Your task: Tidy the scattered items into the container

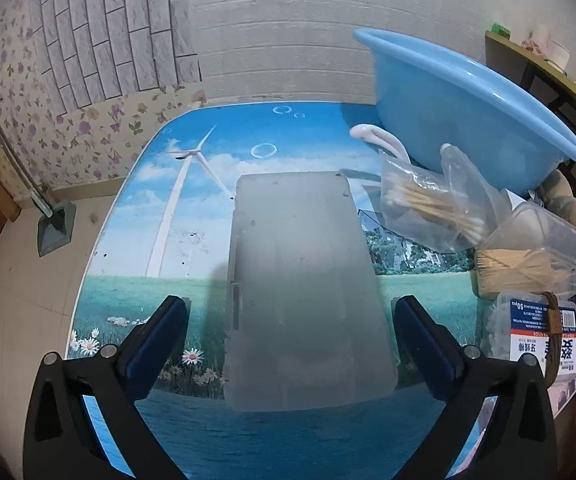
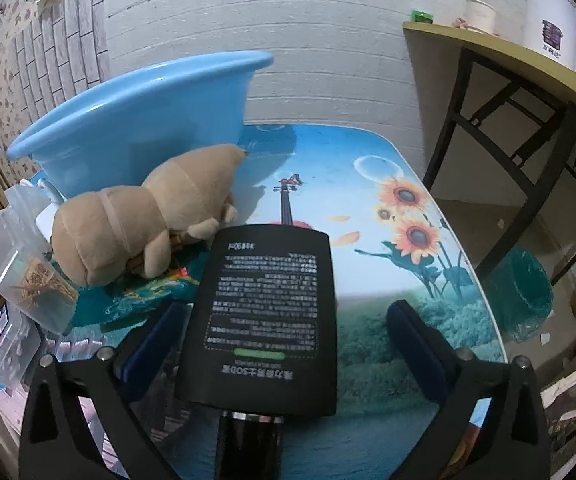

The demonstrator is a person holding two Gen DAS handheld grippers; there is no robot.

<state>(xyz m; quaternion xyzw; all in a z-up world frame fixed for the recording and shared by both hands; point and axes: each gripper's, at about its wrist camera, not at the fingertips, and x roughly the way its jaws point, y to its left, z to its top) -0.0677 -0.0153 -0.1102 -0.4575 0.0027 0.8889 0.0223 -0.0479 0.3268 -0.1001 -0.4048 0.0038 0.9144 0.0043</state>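
Observation:
A frosted translucent flat box (image 1: 304, 292) lies on the picture-printed table (image 1: 159, 216), between the wide-apart fingers of my left gripper (image 1: 291, 340), which is open and not touching it. A black tube with white print (image 2: 265, 316), cap toward me, lies between the fingers of my open right gripper (image 2: 283, 348); the left pad is close to it, the right pad apart. The light blue basin (image 1: 460, 108) (image 2: 147, 120) stands at the back. A beige plush toy (image 2: 143, 220) lies beside it. A bag of cotton swabs (image 1: 428, 204), a clear toothpick box (image 1: 536, 256) and a floss-pick pack (image 1: 536, 328) sit near the basin.
A white hook-shaped item (image 1: 380, 140) pokes out beside the basin. To the right stands a wooden side table (image 2: 528, 64) with cups, and a green bin (image 2: 528, 292) on the floor. A dustpan (image 1: 53, 228) rests on the floor at left. Walls close off the back.

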